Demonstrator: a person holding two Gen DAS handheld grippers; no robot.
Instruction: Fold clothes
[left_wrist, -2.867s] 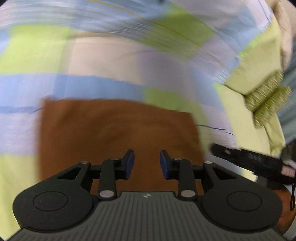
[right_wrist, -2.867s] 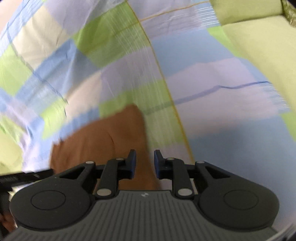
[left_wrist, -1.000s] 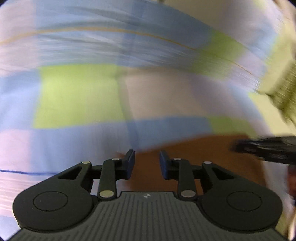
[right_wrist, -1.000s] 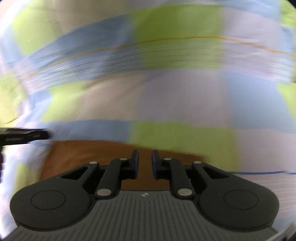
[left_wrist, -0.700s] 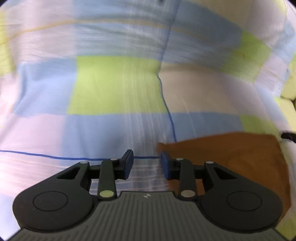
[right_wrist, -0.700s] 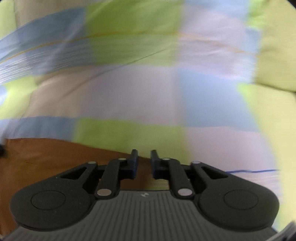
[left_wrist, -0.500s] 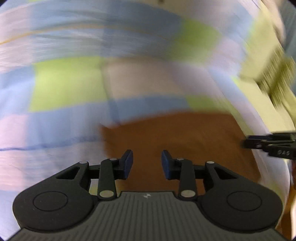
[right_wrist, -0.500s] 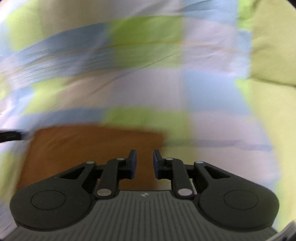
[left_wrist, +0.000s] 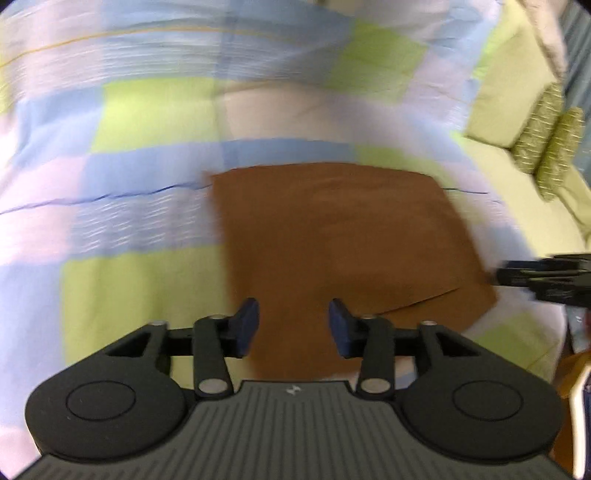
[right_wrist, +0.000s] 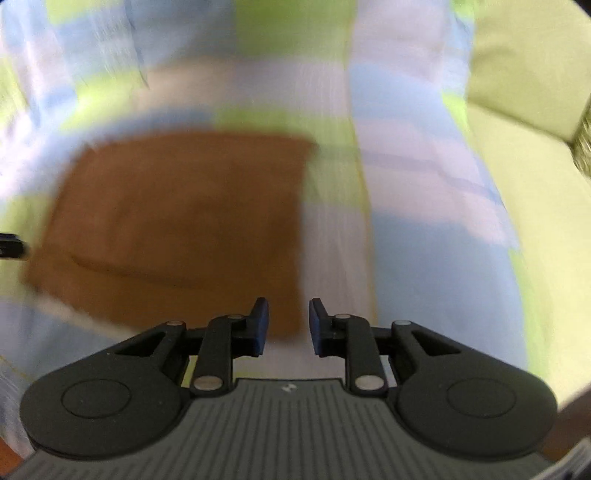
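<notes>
- One folded brown garment (left_wrist: 340, 236) is laid flat as a rough rectangle on a checked bedsheet (left_wrist: 147, 122) of blue, green and pale lilac squares; a single fold edge is seen across its near part.
- Two tools are counted: the left tool (left_wrist: 293, 326), fingers apart and empty, is held over the garment's near edge.
- The right tool (right_wrist: 286, 325), fingers apart and empty, is held just beside the garment's near right corner.
- Two patterned cushions (left_wrist: 550, 144) are seen at the far right.

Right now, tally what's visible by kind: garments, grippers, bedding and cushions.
Brown folded garment: 1
Grippers: 2, left gripper and right gripper, both open and empty
Checked bedsheet: 1
Green cushion: 1
Total: 5
</notes>
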